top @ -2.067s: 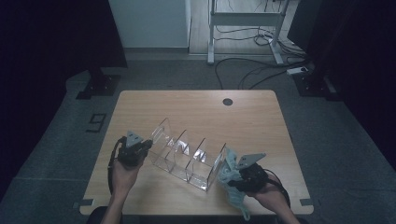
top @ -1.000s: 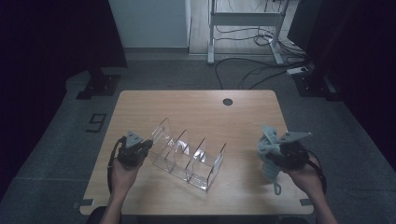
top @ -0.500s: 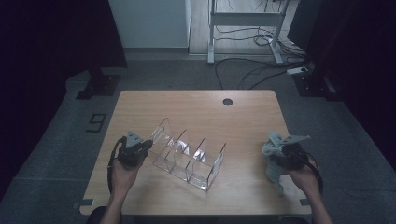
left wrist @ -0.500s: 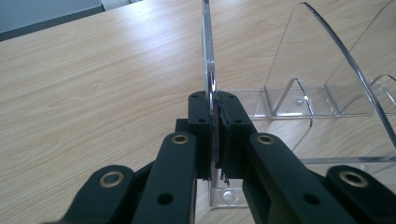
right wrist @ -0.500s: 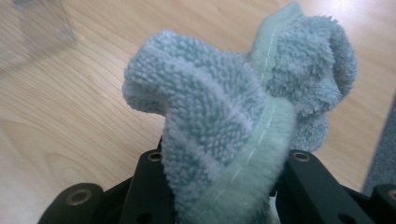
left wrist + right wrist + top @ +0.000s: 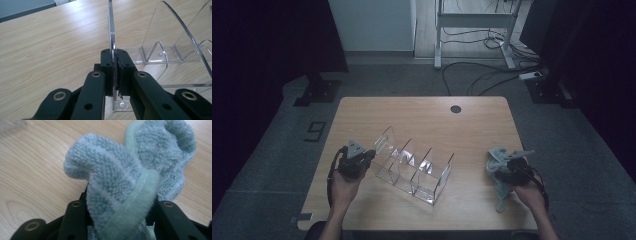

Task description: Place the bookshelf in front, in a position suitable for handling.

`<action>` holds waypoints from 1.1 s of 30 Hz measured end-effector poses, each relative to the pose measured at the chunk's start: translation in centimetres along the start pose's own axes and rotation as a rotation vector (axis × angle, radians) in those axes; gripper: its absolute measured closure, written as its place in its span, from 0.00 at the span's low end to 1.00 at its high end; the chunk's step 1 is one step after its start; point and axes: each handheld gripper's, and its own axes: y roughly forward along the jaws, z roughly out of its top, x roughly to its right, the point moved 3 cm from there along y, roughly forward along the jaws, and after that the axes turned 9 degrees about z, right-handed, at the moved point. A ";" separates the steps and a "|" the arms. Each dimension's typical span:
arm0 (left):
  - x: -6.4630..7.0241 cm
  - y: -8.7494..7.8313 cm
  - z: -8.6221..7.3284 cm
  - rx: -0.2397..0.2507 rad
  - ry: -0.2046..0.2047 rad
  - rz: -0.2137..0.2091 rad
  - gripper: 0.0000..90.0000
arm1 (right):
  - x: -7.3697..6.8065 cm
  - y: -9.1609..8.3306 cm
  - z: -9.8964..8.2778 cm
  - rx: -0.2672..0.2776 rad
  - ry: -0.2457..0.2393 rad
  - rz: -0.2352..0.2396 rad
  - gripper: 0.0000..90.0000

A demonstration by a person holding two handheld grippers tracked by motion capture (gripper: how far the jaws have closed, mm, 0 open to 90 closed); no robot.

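A clear acrylic divider rack (image 6: 412,167) stands slantwise on the wooden table (image 6: 422,115), left of the middle. My left gripper (image 6: 371,156) is shut on the rack's end panel (image 6: 111,30), and its jaws (image 6: 114,53) pinch the thin sheet edge-on. At the table's right side my right gripper (image 6: 502,167) holds a grey-green terry cloth (image 6: 500,192) low over the wood. The cloth (image 6: 117,170) bulges up between the jaws and hides the pads. The right gripper (image 6: 120,192) has just been opening its jaws, with the bunched cloth still filling the gap.
A dark round cable hole (image 6: 455,109) sits near the table's far edge. Bare wood lies between the rack and the cloth. Beyond the table are grey floor, cables and a metal desk frame (image 6: 472,20).
The right hand has sunk with the cloth, which now trails onto the table at the right. The left gripper and the rack have stayed put.
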 end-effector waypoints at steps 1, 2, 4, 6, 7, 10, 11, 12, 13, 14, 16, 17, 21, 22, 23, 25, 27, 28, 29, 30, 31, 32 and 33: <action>0.0 0.0 0.0 0.000 0.000 0.000 0.94 | 0.0 -0.1 0.1 0.005 -0.001 -0.003 0.64; 0.0 0.0 0.0 0.000 0.000 0.000 0.94 | 0.0 -0.1 0.1 0.005 -0.001 -0.003 0.64; 0.0 0.0 0.0 -0.002 0.004 0.001 0.94 | -0.1 -0.7 0.3 0.031 0.005 -0.009 0.54; 0.0 0.0 0.0 -0.002 0.003 0.002 0.94 | -0.2 -1.1 0.5 0.039 0.005 -0.008 0.49; 0.0 0.0 0.0 -0.003 0.003 0.002 0.94 | -0.3 -1.4 0.6 0.049 0.003 -0.011 0.46; -0.1 -0.1 0.1 0.004 -0.003 0.007 0.89 | -0.8 -2.4 1.1 0.082 -0.002 -0.006 0.40; -0.2 -0.2 0.1 0.009 -0.005 0.010 0.85 | -1.0 -2.7 1.3 0.092 -0.008 -0.009 0.39; -0.2 -0.3 0.2 0.018 -0.007 0.017 0.83 | -1.2 -3.0 1.5 0.101 -0.014 -0.010 0.38; -0.3 -0.5 0.2 0.024 -0.007 0.021 0.79 | -1.4 -3.4 1.8 0.115 -0.023 -0.009 0.36; -0.4 -0.7 0.3 0.027 -0.006 0.020 0.75 | -1.7 -3.7 2.0 0.130 -0.030 -0.004 0.35; -0.4 -1.0 0.4 0.021 -0.005 0.000 0.64 | -2.3 -4.1 2.6 0.152 -0.046 0.009 0.32; -0.4 -1.3 0.5 0.019 -0.003 -0.008 0.60 | -2.6 -4.3 2.9 0.159 -0.058 0.019 0.31; -0.3 -2.1 0.6 0.010 -0.013 -0.059 0.39 | -3.9 -4.6 3.9 0.169 -0.109 0.058 0.26; -0.2 -2.3 0.6 0.012 -0.010 -0.070 0.36 | -4.2 -4.5 4.1 0.170 -0.122 0.069 0.25; 0.0 -2.6 0.6 0.012 -0.011 -0.080 0.33 | -4.6 -4.4 4.3 0.173 -0.131 0.078 0.25; 0.2 -3.0 0.6 0.010 -0.016 -0.100 0.29 | -5.2 -4.1 4.7 0.177 -0.153 0.103 0.23; 0.5 -3.4 0.5 0.001 -0.013 -0.116 0.24 | -5.7 -3.8 5.0 0.181 -0.163 0.122 0.23; 0.7 -3.5 0.4 0.000 -0.012 -0.124 0.23 | -5.9 -3.6 5.2 0.181 -0.171 0.131 0.23; 0.9 -3.6 0.3 -0.005 -0.011 -0.133 0.21 | -6.1 -3.4 5.4 0.179 -0.178 0.140 0.22; 1.1 -3.7 0.2 -0.006 -0.012 -0.137 0.20 | -6.3 -3.3 5.5 0.184 -0.187 0.145 0.22; 1.3 -3.7 0.0 -0.010 -0.008 -0.137 0.19 | -6.6 -3.1 5.7 0.185 -0.190 0.158 0.21; 1.4 -3.7 -0.2 -0.014 -0.013 -0.141 0.18 | -6.8 -3.0 6.0 0.191 -0.194 0.164 0.21; 1.6 -3.6 -0.4 -0.016 -0.014 -0.145 0.18 | -7.0 -2.8 6.2 0.193 -0.199 0.172 0.20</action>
